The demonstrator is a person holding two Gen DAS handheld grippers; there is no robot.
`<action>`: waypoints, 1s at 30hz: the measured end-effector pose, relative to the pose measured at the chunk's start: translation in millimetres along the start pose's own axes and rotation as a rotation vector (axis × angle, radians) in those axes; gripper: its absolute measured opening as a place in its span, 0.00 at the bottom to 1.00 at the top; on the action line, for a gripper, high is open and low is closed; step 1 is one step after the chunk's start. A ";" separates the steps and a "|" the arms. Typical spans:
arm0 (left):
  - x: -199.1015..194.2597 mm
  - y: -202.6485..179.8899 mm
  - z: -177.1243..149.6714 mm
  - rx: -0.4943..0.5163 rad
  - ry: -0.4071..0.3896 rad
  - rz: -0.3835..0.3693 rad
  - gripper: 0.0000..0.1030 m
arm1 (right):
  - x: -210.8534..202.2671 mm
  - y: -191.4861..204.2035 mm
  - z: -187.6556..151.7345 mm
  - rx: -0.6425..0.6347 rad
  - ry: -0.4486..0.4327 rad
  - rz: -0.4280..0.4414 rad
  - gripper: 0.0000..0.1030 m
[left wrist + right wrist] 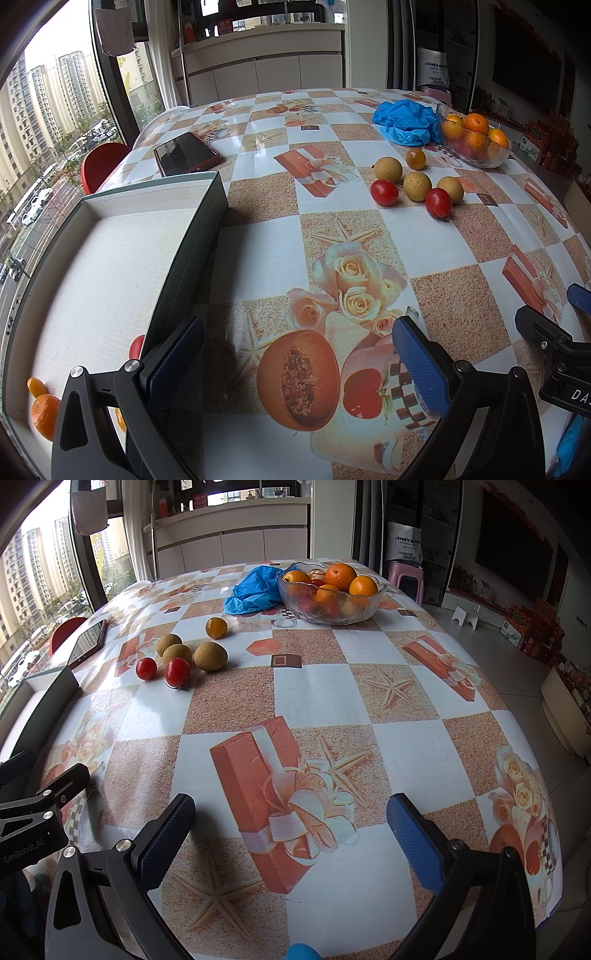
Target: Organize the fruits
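Loose fruit lies mid-table: two red cherry tomatoes (pixel 384 192) (pixel 177 672), three tan longans (pixel 417 186) (pixel 210 656) and a small orange kumquat (pixel 415 158) (pixel 216 627). A glass bowl (pixel 476 155) (pixel 328 607) of oranges stands behind them. An open grey box (pixel 199 236) (pixel 51 698) at the left holds an orange (pixel 44 415), a kumquat and a red tomato (pixel 136 347). My left gripper (pixel 299 354) is open and empty over the near table beside the box. My right gripper (pixel 291 827) is open and empty, far from the fruit.
A blue plastic bag (pixel 406 120) (pixel 255 589) lies beside the bowl. A phone (pixel 186 153) (pixel 88 638) lies beyond the box. A red chair (pixel 103 166) stands past the table's left edge. A pink stool (pixel 404 578) stands behind the table.
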State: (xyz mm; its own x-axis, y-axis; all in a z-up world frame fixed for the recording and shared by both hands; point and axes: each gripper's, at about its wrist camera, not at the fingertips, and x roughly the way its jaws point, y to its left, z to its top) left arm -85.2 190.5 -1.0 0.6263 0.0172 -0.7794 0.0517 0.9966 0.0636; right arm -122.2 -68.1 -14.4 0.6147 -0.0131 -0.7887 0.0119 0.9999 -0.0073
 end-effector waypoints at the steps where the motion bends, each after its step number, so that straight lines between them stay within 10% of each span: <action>1: 0.0 0.0 0.1 0.000 0.000 0.000 0.99 | 0.0 -0.2 0.0 0.000 0.000 0.000 1.00; 30: 2.9 3.0 2.0 0.002 0.006 -0.008 0.99 | -0.7 -0.2 -0.6 0.000 -0.001 0.001 1.00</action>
State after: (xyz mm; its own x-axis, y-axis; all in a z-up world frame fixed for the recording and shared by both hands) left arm -81.7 193.4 -1.8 0.6212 0.0099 -0.7836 0.0586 0.9965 0.0590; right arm -123.1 -68.3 -14.2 0.6151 -0.0123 -0.7884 0.0111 0.9999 -0.0070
